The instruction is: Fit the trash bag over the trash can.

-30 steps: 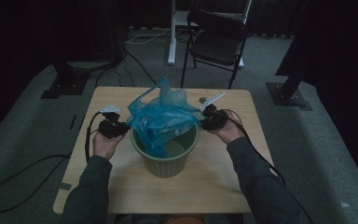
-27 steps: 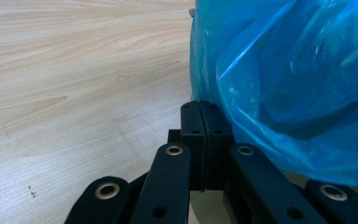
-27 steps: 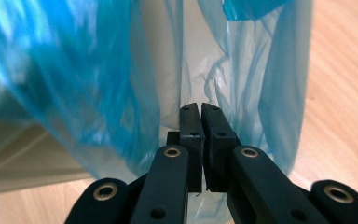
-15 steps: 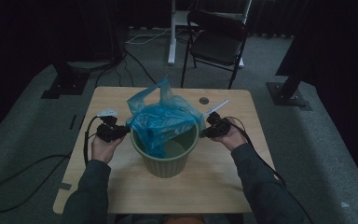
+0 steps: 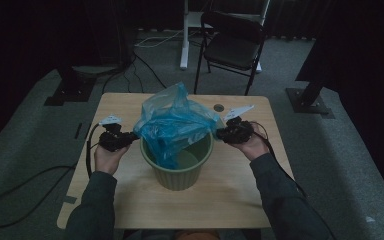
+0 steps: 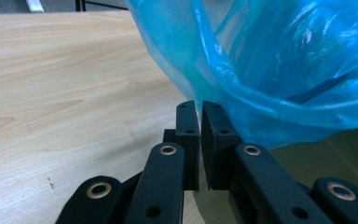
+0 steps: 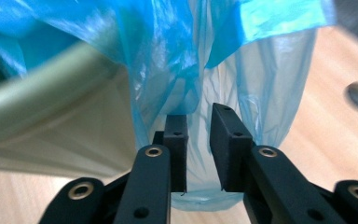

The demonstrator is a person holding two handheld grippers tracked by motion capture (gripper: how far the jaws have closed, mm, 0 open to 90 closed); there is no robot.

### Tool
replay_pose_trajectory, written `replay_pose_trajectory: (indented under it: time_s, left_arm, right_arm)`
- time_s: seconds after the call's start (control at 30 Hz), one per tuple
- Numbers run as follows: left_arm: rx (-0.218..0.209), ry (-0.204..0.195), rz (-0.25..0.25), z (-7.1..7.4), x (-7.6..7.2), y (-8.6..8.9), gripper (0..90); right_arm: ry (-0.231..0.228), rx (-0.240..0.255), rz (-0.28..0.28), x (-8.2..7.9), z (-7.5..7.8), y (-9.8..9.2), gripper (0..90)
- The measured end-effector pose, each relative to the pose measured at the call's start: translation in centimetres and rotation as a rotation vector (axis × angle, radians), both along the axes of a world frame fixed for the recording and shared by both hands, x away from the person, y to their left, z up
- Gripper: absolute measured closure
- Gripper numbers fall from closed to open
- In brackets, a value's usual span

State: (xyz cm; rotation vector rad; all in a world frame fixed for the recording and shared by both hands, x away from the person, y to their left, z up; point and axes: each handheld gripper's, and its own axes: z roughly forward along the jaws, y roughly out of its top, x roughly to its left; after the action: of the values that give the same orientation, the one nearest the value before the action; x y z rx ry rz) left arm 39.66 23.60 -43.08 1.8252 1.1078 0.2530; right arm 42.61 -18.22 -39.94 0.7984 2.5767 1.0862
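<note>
A green bin (image 5: 180,172) stands mid-table with a crumpled blue plastic bag (image 5: 175,125) bulging out of its mouth. At the bag's left edge, my left gripper (image 5: 130,137) has its jaws almost together; in the left gripper view (image 6: 200,109) the blue bag (image 6: 279,70) meets their tips. My right gripper (image 5: 220,134) is at the bag's right side. In the right gripper view (image 7: 198,121) its jaws stand a narrow gap apart, with a loose fold of the bag (image 7: 200,84) hanging between them beside the bin's rim (image 7: 42,79).
The wooden table (image 5: 130,105) has bare surface all round the bin. A small dark round mark (image 5: 219,107) lies behind the right gripper. A folding chair (image 5: 232,45) and a white post stand beyond the far edge. Cables trail off the left side.
Both hands have drawn slightly down and outward along the bin's sides. The right gripper has moved off the round mark, which is now uncovered.
</note>
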Motion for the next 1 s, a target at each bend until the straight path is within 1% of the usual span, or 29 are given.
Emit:
replay_pose_trajectory:
  time_s: [0.07,0.2,0.27,0.33,0.43,0.53,0.63,0.67,0.7,0.83,0.93,1.0]
  left_arm:
    - [-0.007,-0.007,0.006,0.2,-0.1,0.2,84.0]
    - [-0.016,-0.022,0.015,0.7,-0.3,0.7,80.7]
    - [-0.017,-0.031,0.02,0.9,-0.5,1.0,79.4]
    - [-0.021,-0.039,0.028,1.3,-0.7,1.3,76.9]
    - [-0.034,-0.058,0.039,1.8,-1.1,1.8,73.3]
    - [-0.033,-0.085,0.045,2.7,-1.6,2.0,70.9]
    - [-0.03,-0.118,0.036,3.9,-1.9,1.7,69.6]
    - [-0.027,-0.133,0.027,4.6,-2.0,1.4,68.9]
    - [-0.02,-0.14,0.024,4.9,-1.9,1.2,68.2]
    - [-0.008,-0.155,0.006,6.0,-1.3,0.1,65.7]
    - [0.004,-0.156,-0.01,6.6,-0.6,-0.8,64.0]
    - [0.016,-0.155,-0.035,7.1,-0.1,-1.7,62.1]
  right_arm:
    - [-0.032,0.018,-0.014,-0.1,0.7,-0.3,73.2]
    - [-0.072,0.057,-0.022,-0.4,1.8,-0.9,70.4]
    - [-0.073,0.071,-0.017,-0.5,2.2,-1.1,69.4]
    - [-0.073,0.069,-0.016,-0.6,2.3,-1.2,69.6]
    - [-0.062,0.062,-0.005,-0.7,2.3,-1.2,74.5]
    - [-0.057,0.054,0.016,-0.9,2.2,-1.1,78.6]
    - [-0.052,0.047,0.024,-1.0,2.1,-1.0,80.6]
    - [-0.051,0.047,0.025,-0.9,2.1,-0.9,80.7]
    - [-0.047,0.045,0.026,-0.9,2.1,-0.8,81.0]
    - [-0.044,0.042,0.03,-0.8,2.0,-0.6,81.1]
    - [-0.045,0.04,0.035,-0.8,2.0,-0.5,81.2]
    - [-0.044,0.039,0.036,-0.8,2.0,-0.5,81.2]
